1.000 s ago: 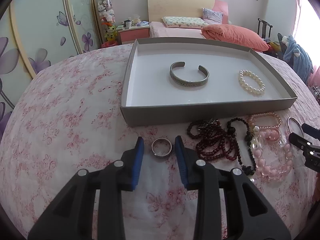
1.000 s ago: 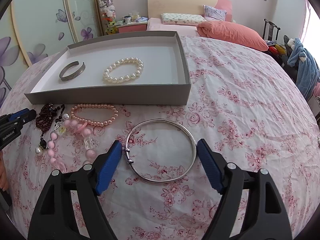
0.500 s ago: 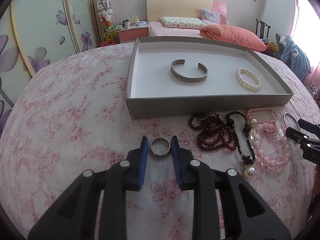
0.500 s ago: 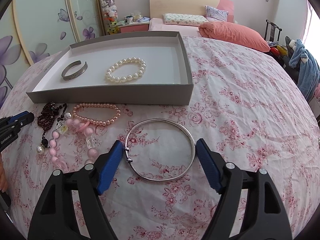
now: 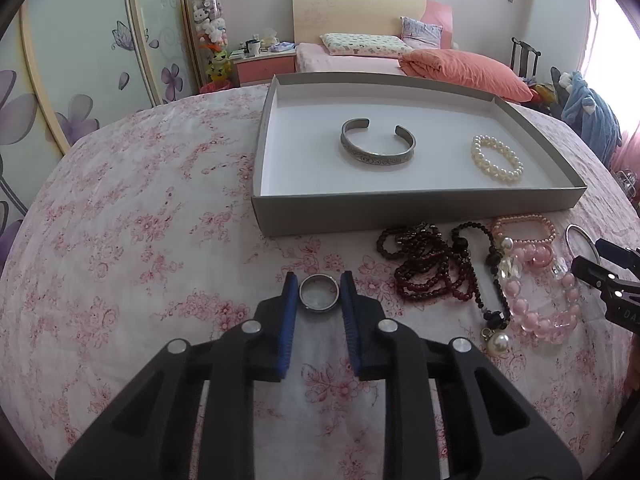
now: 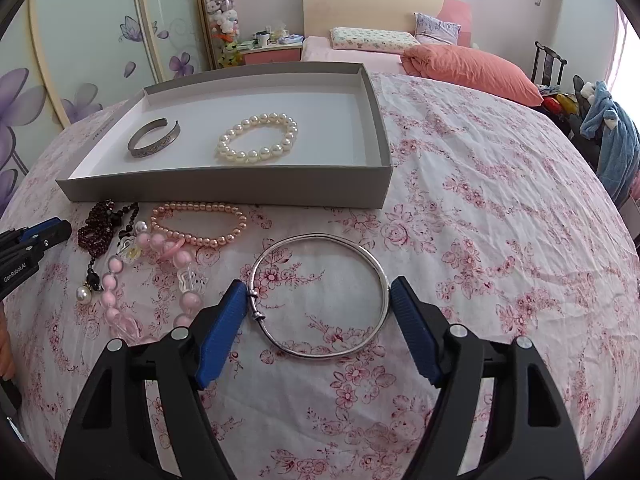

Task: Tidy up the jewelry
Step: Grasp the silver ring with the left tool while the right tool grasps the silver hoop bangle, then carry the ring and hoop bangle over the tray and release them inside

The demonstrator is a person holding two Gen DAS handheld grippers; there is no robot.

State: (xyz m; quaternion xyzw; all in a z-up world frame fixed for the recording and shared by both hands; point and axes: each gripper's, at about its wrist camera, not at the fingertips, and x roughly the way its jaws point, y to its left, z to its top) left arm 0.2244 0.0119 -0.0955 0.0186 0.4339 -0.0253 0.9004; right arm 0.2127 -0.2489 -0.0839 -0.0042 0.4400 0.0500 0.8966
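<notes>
A small silver ring point(image 5: 319, 298) lies on the floral cloth between the blue pads of my left gripper point(image 5: 318, 278). Its jaws are closing, and the pads stand a hair off the ring's sides. A thin silver bangle point(image 6: 316, 235) lies flat between the pads of my right gripper point(image 6: 319, 282), whose jaws are closing too and almost touch it. Behind stands a grey tray point(image 5: 416, 210) holding a silver cuff point(image 5: 378, 148) and a white pearl bracelet point(image 5: 476, 156).
In front of the tray lie dark red beads point(image 5: 428, 276), chunky pink beads point(image 5: 536, 312) and a peach pearl bracelet point(image 6: 200, 240). The other gripper shows at each view's edge. A bed with an orange pillow point(image 6: 468, 68) and a wardrobe stand behind.
The left jaws have narrowed around the ring. The right jaws have drawn in slightly around the bangle. Neither hand has shifted, and the jewelry lies where it was.
</notes>
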